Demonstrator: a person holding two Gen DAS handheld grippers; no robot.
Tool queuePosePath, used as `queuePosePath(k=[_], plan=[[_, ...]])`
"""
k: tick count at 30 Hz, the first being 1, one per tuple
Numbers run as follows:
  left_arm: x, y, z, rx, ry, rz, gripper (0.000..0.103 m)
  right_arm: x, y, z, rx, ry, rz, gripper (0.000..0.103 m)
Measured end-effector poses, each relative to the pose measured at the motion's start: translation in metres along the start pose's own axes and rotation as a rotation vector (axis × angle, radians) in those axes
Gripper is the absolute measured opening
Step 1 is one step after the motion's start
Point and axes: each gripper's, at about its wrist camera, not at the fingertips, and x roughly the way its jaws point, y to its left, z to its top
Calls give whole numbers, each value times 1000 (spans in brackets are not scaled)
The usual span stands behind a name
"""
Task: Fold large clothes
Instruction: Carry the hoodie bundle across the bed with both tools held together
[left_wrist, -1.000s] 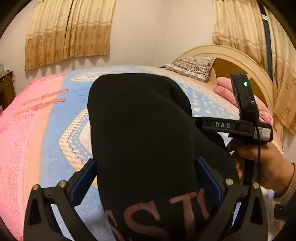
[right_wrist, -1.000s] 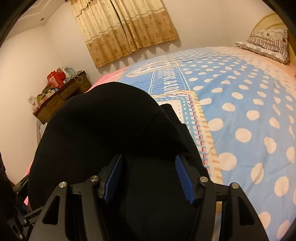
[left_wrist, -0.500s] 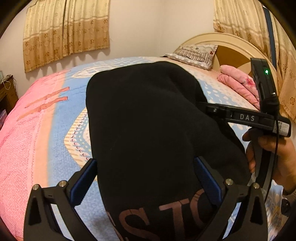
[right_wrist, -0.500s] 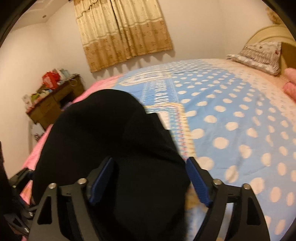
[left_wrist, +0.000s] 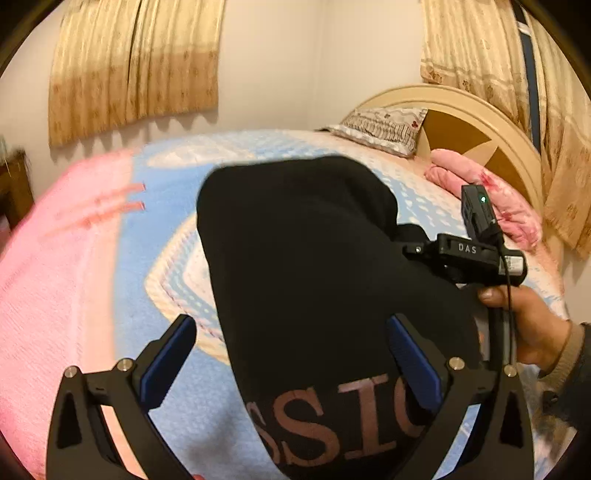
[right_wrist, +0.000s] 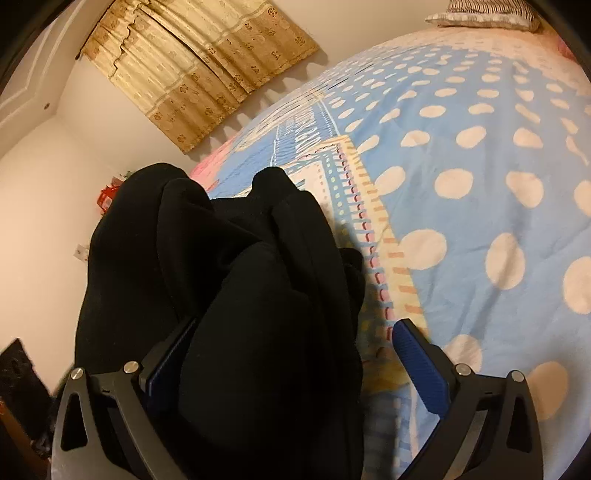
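Black sweatshirt (right_wrist: 240, 295) lies bunched on the bedspread (right_wrist: 480, 184). Right gripper (right_wrist: 295, 365), jaws just opened wide, grips nothing; left gripper (left_wrist: 291, 362) likewise spread, apparently unclamped. Released folds may slump apart.

Bedspread (right_wrist: 480, 155): blue with cream polka dots, patterned border panel, pink at the far side. Striped pillow (left_wrist: 384, 127) leans on curved wooden headboard (left_wrist: 480, 122). Folded pink blanket (left_wrist: 491, 199) just beside pillow. Beige patterned curtains (left_wrist: 133, 62) on far wall. Wooden side table (left_wrist: 13, 184) (left edge, blurred).
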Motion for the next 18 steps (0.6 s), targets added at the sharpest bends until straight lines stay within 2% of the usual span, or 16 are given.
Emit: queuePosePath(k=[4,6,8,11,15,18], plan=[[3,12,5,-96,40,-62,103,4,-1,0,16,15,27,102],[-5,13,8,-99,-1,-49,103,4,1,0,7,18,24,101],[-14,16,12,-108,-36,-78,103,4,0,0,5,19,27,102],[-7,25,13,-129,-12,-7,103,4,-2,-1,5,20,33,102],[19,45,13,-281,51,-165,103,4,-4,0,3,17,43,102],[31,55,11,-375,87,-246,103,5,-5,-1,0,13,52,102]])
